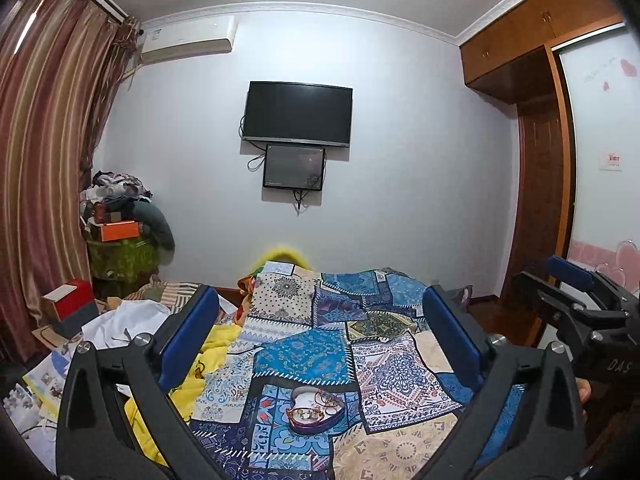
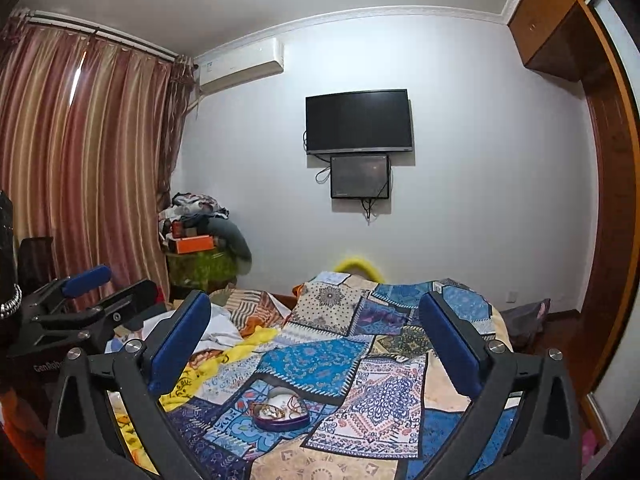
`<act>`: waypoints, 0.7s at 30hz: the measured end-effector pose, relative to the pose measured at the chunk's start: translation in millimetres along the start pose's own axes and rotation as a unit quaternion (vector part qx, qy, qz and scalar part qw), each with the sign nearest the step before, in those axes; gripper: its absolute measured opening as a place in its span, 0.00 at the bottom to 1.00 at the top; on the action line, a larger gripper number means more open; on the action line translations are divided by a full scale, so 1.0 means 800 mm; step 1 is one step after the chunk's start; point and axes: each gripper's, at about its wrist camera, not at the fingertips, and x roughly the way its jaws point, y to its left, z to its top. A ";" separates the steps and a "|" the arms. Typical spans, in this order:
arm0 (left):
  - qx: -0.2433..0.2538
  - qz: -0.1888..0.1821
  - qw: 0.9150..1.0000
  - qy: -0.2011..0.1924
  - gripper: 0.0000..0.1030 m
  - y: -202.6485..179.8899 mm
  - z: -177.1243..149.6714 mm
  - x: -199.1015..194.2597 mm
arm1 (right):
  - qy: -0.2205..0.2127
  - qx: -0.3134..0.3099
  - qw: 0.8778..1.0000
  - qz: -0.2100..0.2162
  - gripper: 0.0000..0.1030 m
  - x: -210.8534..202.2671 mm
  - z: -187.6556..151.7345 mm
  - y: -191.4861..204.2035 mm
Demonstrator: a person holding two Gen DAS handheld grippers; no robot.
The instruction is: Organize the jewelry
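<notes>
A heart-shaped purple jewelry box (image 1: 315,409) lies open on the patchwork bedspread (image 1: 312,356), with several gold and pearl pieces tangled inside. It also shows in the right wrist view (image 2: 281,408). My left gripper (image 1: 320,316) is open and empty, held above and behind the box. My right gripper (image 2: 314,314) is open and empty, also above the bed, with the box below and between its fingers. The right gripper shows at the right edge of the left wrist view (image 1: 576,296), and the left gripper shows at the left of the right wrist view (image 2: 92,292).
A yellow blanket (image 1: 208,356), white cloth and papers (image 1: 120,320) cover the bed's left side. A red and white box (image 1: 66,298) sits at the left. A cluttered stand (image 1: 120,232) is by the curtain. A TV (image 1: 298,114) hangs on the far wall; a wardrobe (image 1: 540,152) stands right.
</notes>
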 end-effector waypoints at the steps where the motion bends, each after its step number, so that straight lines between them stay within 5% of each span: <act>1: -0.001 0.001 1.000 0.000 0.99 0.000 0.000 0.000 | 0.001 0.000 1.000 0.000 1.00 -0.005 -0.002 -0.001; 21: -0.009 0.010 1.000 0.015 1.00 0.006 -0.010 0.014 | 0.012 0.003 1.000 0.005 1.00 -0.012 -0.010 -0.005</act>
